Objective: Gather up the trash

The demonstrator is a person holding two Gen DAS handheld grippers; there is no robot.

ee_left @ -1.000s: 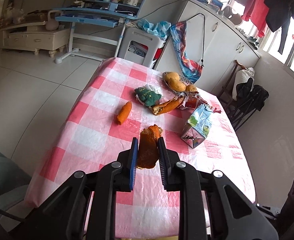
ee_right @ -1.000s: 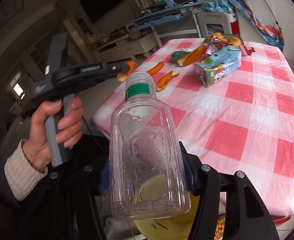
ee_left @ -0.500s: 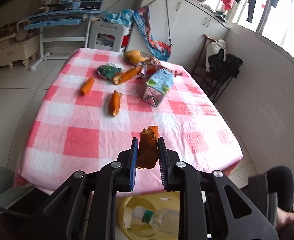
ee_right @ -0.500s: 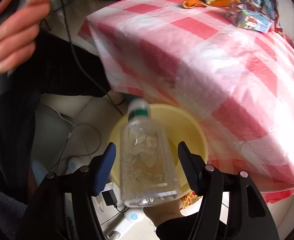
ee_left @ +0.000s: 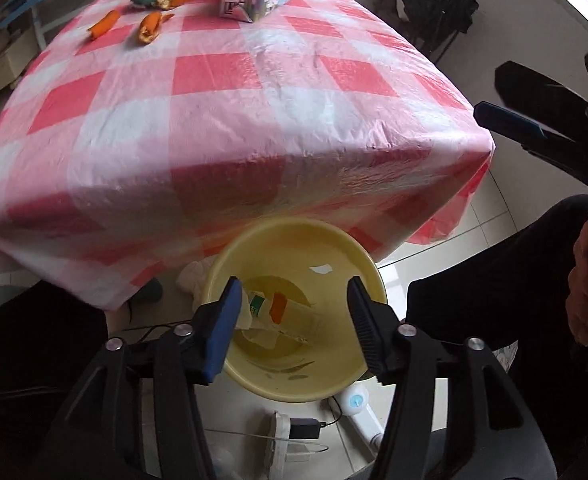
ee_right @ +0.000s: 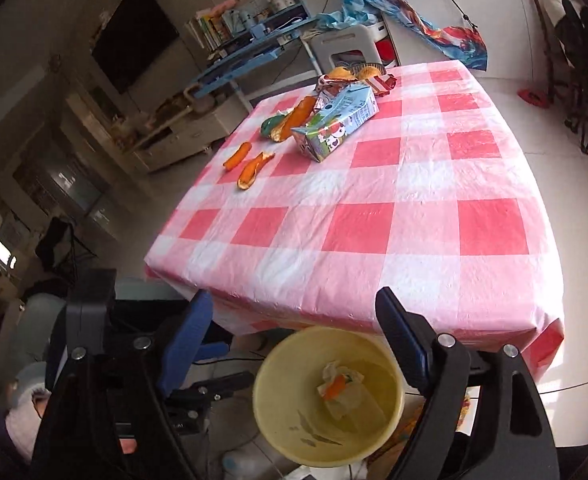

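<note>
The left gripper hangs directly over a round pale-yellow plastic bucket with its fingers spread wide and nothing between them. The right gripper also hangs above the same bucket, its fingers likewise wide apart and empty.

Inside the bucket lies a clear plastic bottle with a green label band, on its side near the bottom. A piece of orange peel rests on top of it, and crumpled white paper lies around it.

The bucket stands on the pale tiled floor, just under the near edge of a tabletop covered with a pink-and-white checked plastic cloth. A white power strip with a black plug lies on the floor beside the bucket.

At the far end of the tabletop several things remain. Two curled orange peel strips lie side by side, apart from the rest. Behind them a blue-and-white printed drink carton lies tipped on its side. A longer orange peel and a green wrapper sit just left of the carton. More crumpled wrappers and orange fruit are bunched at the far edge.
</note>
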